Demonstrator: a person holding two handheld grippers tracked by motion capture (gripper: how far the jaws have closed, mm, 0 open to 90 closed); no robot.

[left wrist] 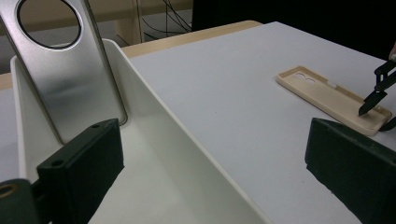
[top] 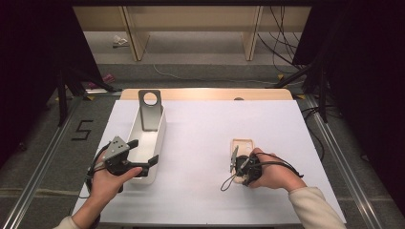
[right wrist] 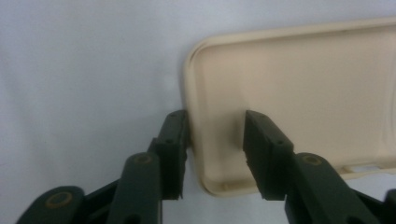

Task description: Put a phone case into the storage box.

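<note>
A beige phone case (top: 242, 144) lies hollow side up on the white table cover, right of centre. My right gripper (top: 239, 162) is at its near end. In the right gripper view the jaws (right wrist: 215, 123) straddle the case's (right wrist: 303, 79) rim: one touches the outer edge, the other stands inside with a gap. A long white tray (top: 161, 136) sits at the left with a metal phone stand (top: 149, 114) with a round hole leaning in its far end. My left gripper (top: 143, 151) is open, its jaws straddling the tray's right wall (left wrist: 154, 135) near the front.
The white cover (top: 205, 124) spans most of the table, with a wooden edge (top: 205, 94) at the back. Dark frames and cables stand beyond both sides. From the left gripper view, the case (left wrist: 327, 95) and the right gripper (left wrist: 373, 95) show at the far right.
</note>
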